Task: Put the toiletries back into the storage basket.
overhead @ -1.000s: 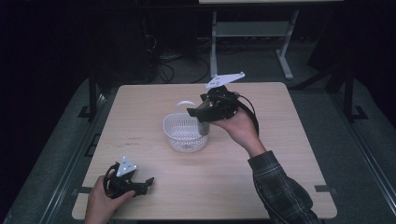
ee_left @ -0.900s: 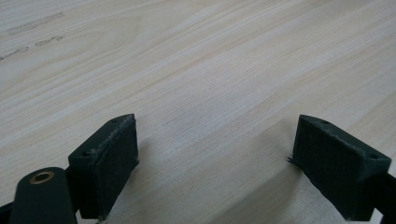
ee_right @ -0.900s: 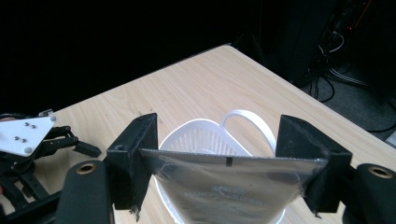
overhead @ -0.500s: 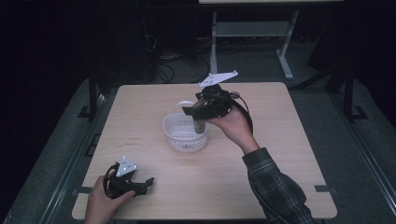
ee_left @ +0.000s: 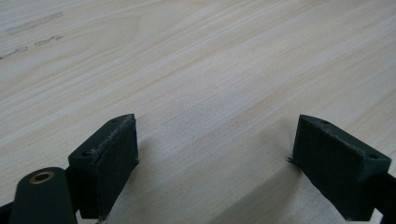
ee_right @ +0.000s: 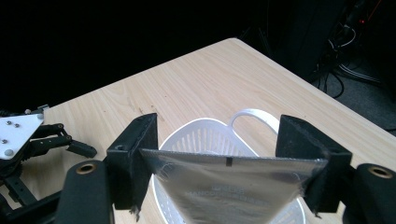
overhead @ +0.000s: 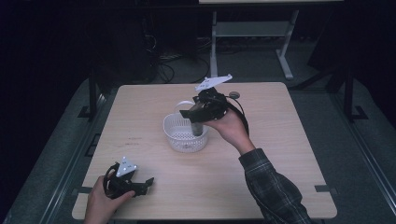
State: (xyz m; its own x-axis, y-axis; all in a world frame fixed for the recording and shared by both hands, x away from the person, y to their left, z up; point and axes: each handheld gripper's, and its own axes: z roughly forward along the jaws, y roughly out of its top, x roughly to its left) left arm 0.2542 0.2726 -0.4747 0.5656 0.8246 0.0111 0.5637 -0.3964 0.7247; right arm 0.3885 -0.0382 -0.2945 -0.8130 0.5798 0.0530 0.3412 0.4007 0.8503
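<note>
A white perforated basket [overhead: 179, 139] with a loop handle [ee_right: 252, 116] stands near the middle of the wooden table [overhead: 289, 140]. My right gripper [ee_right: 223, 156] hovers just above it, shut on the top edge of a silvery foil pouch [ee_right: 233, 189]. The pouch [overhead: 198, 127] hangs down into the basket's mouth. My left gripper [overhead: 145, 183] rests on the table at the front left, held by a hand. Its jaws stand open [ee_left: 215, 163] with bare wood between them.
A small round grey disc [overhead: 234, 94] lies on the table behind the right hand. Beyond the far edge are a white table frame [overhead: 252, 32], cables and dark floor. A plaid sleeve [overhead: 273, 186] crosses the right front of the table.
The right hand has drifted slightly left and down with the pouch, closer over the basket. The left gripper has stayed in place.
</note>
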